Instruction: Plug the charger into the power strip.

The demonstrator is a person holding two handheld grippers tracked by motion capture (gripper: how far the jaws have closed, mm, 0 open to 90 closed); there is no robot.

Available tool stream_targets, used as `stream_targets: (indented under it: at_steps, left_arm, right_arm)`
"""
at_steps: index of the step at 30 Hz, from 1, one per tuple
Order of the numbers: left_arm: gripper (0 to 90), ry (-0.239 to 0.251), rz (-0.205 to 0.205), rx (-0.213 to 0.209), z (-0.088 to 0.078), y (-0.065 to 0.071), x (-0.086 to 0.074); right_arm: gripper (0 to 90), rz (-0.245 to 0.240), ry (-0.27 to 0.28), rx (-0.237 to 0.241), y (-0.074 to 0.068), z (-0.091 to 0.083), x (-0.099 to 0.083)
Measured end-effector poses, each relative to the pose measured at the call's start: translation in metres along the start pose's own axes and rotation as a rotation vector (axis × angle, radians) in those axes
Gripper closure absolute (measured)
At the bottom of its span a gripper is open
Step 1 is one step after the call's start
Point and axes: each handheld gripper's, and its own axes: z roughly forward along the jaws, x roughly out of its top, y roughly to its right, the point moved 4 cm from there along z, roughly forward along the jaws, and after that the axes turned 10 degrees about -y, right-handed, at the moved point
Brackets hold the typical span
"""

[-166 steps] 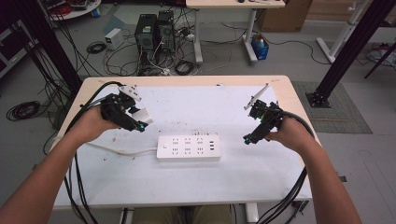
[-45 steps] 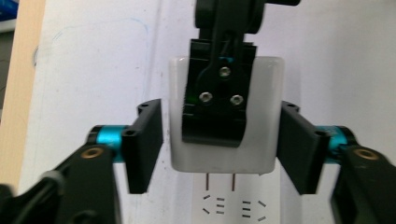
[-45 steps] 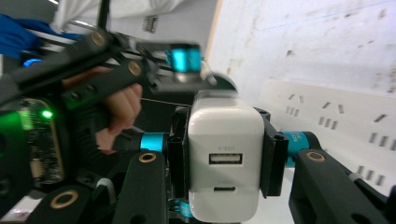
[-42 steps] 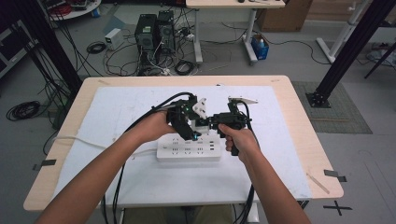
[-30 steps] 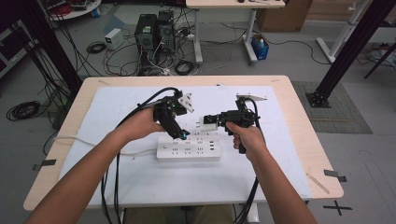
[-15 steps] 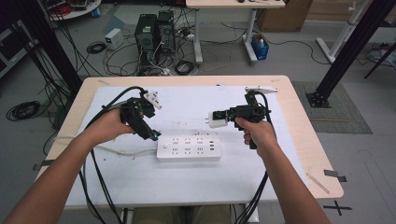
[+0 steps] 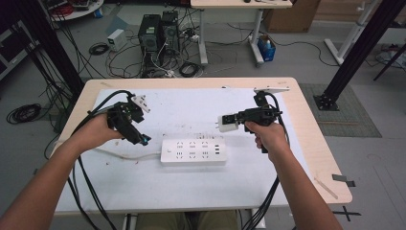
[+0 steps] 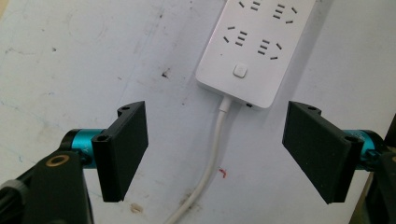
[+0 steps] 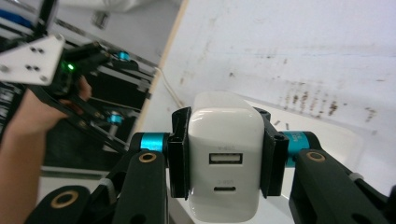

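Both hands have drawn apart above the white plastic power strip [image 7: 193, 152] lying between them on the counter [image 7: 191, 196]; left gripper [image 8: 215, 154] fingers spread and empty, right gripper [image 9: 226, 156] fingers pinching a white rounded charger [image 9: 225, 154].

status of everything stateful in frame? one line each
White USB wall charger: clamped in the right gripper, held above the table, ports facing the camera.
White rectangular power strip: flat on the table, sockets empty, cord attached.
Left gripper: open, nothing between its jaws, above the strip's cord end.
Right gripper: shut on the charger.
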Motion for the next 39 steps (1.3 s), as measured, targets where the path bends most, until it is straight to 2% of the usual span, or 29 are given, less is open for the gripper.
stream_targets:
  at_steps: [8, 9, 10, 11, 12, 13, 14, 15, 17, 18, 20, 22, 23, 24, 25, 26, 27, 29, 30, 31, 32, 34, 35, 37, 39]
  left_arm:
    - [22.6, -0.012, -0.016, -0.029, 0.001, -0.001, -0.006]
    - [22.6, -0.029, -0.014, -0.042, 0.002, -0.002, -0.008]
    - [22.6, -0.029, -0.014, -0.042, 0.002, -0.002, -0.008]
    - [22.6, -0.046, -0.010, -0.047, 0.002, -0.003, -0.009]
    - [22.6, -0.067, -0.002, -0.066, 0.004, -0.005, -0.011]
    - [22.6, -0.067, -0.002, -0.066, 0.004, -0.005, -0.011]
    - [22.6, -0.071, -0.003, -0.078, 0.005, -0.005, -0.011]
    - [22.6, -0.083, 0.006, -0.088, 0.007, -0.005, -0.013]
    - [22.6, -0.085, 0.009, -0.089, 0.008, -0.006, -0.013]
    - [22.6, -0.088, 0.009, -0.091, 0.009, -0.006, -0.013]
    - [22.6, -0.098, 0.022, -0.094, 0.010, -0.005, -0.014]
    - [22.6, -0.092, 0.021, -0.096, 0.010, -0.004, -0.013]
    - [22.6, -0.092, 0.021, -0.096, 0.010, -0.004, -0.013]
    - [22.6, -0.093, 0.025, -0.097, 0.010, -0.004, -0.013]
    - [22.6, -0.088, 0.022, -0.097, 0.010, -0.004, -0.013]
    - [22.6, -0.090, 0.028, -0.096, 0.010, -0.004, -0.013]
    - [22.6, -0.090, 0.030, -0.094, 0.010, -0.003, -0.013]
    - [22.6, -0.092, 0.033, -0.091, 0.011, -0.003, -0.014]
    - [22.6, -0.092, 0.032, -0.089, 0.011, -0.003, -0.014]
    - [22.6, -0.098, 0.039, -0.090, 0.012, -0.004, -0.015]
    - [22.6, -0.095, 0.037, -0.091, 0.014, -0.004, -0.015]
    - [22.6, -0.100, 0.038, -0.090, 0.015, -0.004, -0.016]
    - [22.6, -0.107, 0.043, -0.087, 0.016, -0.004, -0.016]
    - [22.6, -0.116, 0.051, -0.087, 0.017, -0.003, -0.016]
    - [22.6, -0.116, 0.057, -0.088, 0.017, -0.003, -0.016]
  right_arm:
    - [62.2, -0.032, -0.026, -0.064, -0.005, -0.003, 0.002]
    - [62.2, -0.073, -0.038, -0.094, -0.006, -0.005, 0.002]
    - [62.2, -0.073, -0.038, -0.094, -0.006, -0.005, 0.002]
    - [62.2, -0.095, -0.053, -0.114, -0.008, -0.005, 0.003]
    - [62.2, -0.163, -0.091, -0.169, -0.009, -0.005, 0.003]
    - [62.2, -0.163, -0.091, -0.169, -0.009, -0.005, 0.003]
    - [62.2, -0.197, -0.112, -0.206, -0.011, -0.004, 0.004]
    - [62.2, -0.276, -0.157, -0.276, -0.013, -0.002, 0.005]
    - [62.2, -0.353, -0.193, -0.333, -0.015, 0.001, 0.007]
    - [62.2, -0.353, -0.193, -0.333, -0.015, 0.001, 0.007]
    - [62.2, -0.426, -0.240, -0.390, -0.018, 0.003, 0.010]
    - [62.2, -0.469, -0.268, -0.428, -0.019, 0.005, 0.013]
    - [62.2, -0.469, -0.268, -0.428, -0.019, 0.005, 0.013]
    - [62.2, -0.500, -0.285, -0.439, -0.020, 0.006, 0.014]
    - [62.2, -0.556, -0.323, -0.462, -0.023, 0.010, 0.016]
    - [62.2, -0.556, -0.323, -0.462, -0.023, 0.010, 0.016]
    - [62.2, -0.627, -0.359, -0.483, -0.025, 0.014, 0.018]
    - [62.2, -0.688, -0.396, -0.496, -0.027, 0.020, 0.020]
    - [62.2, -0.688, -0.396, -0.496, -0.027, 0.020, 0.020]
    - [62.2, -0.727, -0.416, -0.502, -0.028, 0.023, 0.020]
    - [62.2, -0.770, -0.458, -0.520, -0.030, 0.029, 0.022]
    - [62.2, -0.811, -0.503, -0.539, -0.031, 0.036, 0.025]
    - [62.2, -0.811, -0.503, -0.539, -0.031, 0.036, 0.025]
    - [62.2, -0.846, -0.547, -0.563, -0.033, 0.042, 0.028]
    - [62.2, -0.876, -0.580, -0.567, -0.035, 0.048, 0.032]
